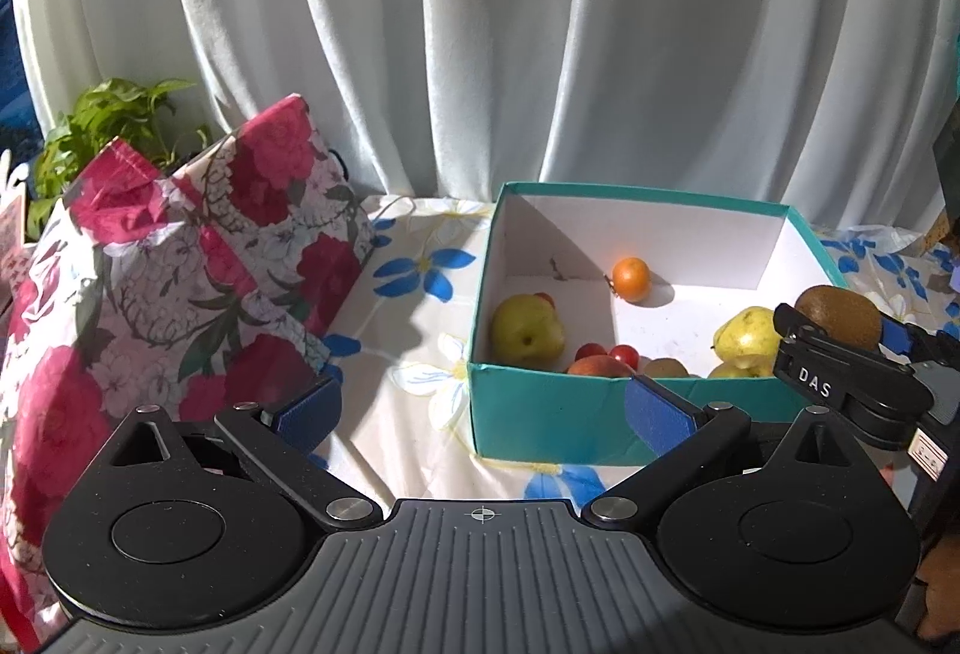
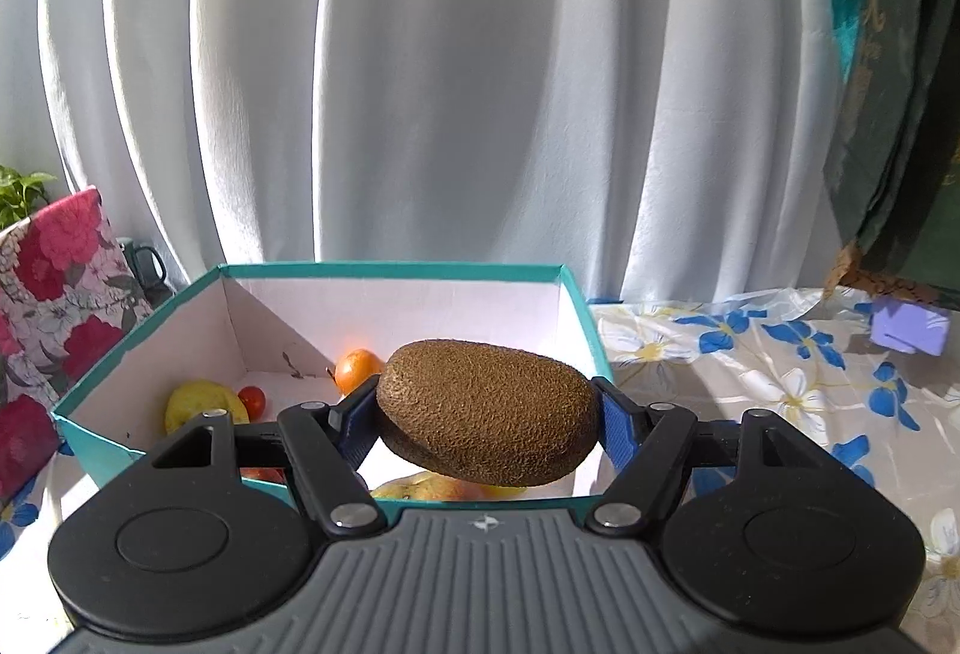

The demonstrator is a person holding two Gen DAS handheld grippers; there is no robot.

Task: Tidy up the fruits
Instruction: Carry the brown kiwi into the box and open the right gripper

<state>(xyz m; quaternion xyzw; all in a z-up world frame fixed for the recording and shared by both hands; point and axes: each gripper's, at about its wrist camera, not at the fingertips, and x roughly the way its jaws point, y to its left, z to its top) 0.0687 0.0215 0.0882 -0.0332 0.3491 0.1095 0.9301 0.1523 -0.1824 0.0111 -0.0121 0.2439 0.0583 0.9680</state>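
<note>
Floral bag (image 1: pixel 180 258) stands at nine o'clock of the teal box (image 1: pixel 540 414) on the tabletop (image 1: pixel 408 354). Left hand-held gripper (image 1: pixel 480 408) gapes empty; right hand-held gripper (image 2: pixel 486 420) clamps a kiwi (image 2: pixel 489 408) above the box's three o'clock rim.

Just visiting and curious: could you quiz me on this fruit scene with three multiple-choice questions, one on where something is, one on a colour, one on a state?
1. Where is the small orange fruit?
A. inside the box
B. on the tablecloth
C. in the floral bag

2. What colour is the box outside?
A. red
B. teal
C. black

3. What is the right gripper doing?
A. gripping a kiwi
B. standing empty
C. gripping a tomato

Answers: 1 A, it sits on the box's white floor. 2 B, its outer walls are teal. 3 A, the brown kiwi is held between its blue pads.
</note>
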